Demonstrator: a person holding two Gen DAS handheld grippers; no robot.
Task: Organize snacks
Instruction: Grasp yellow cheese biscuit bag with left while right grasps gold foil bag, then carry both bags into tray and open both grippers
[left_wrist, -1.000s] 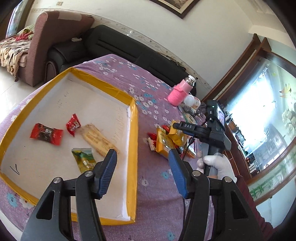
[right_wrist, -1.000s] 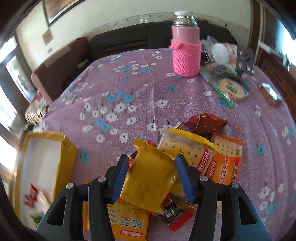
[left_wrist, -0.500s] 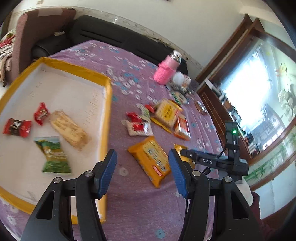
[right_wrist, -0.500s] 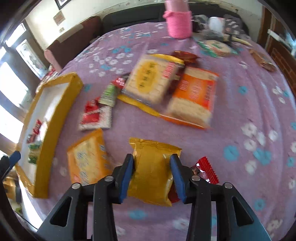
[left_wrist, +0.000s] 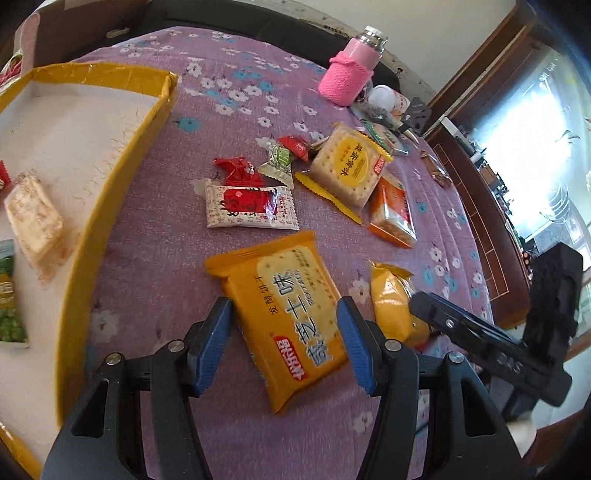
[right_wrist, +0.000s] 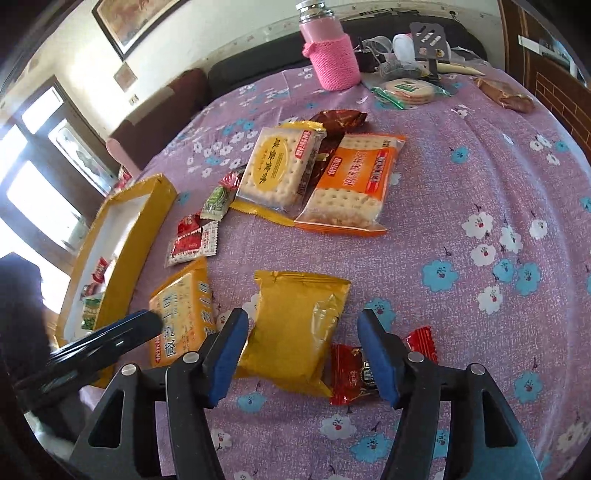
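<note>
A: On the desk (left_wrist: 155, 206), beside the yellow-rimmed box (left_wrist: 122, 155), left gripper (left_wrist: 282, 338) straddles the orange cracker pack (left_wrist: 280, 314), jaws half-spread, gripping nothing.
B: Right gripper (right_wrist: 303, 354) just opened, plain yellow packet (right_wrist: 295, 328) loose between them. Next: close, carry boxward.

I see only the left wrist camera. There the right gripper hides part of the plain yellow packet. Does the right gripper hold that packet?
Observer: No. The right gripper has just been opening its jaws. The plain yellow packet lies between them on the tablecloth, and the pads do not press it.
Operator: Is anything beside the packet?
Observer: Yes, a dark red candy touches its near right corner.
Operator: And behind the yellow cracker pack?
Observer: A brown wrapper lies there, partly covered.
</note>
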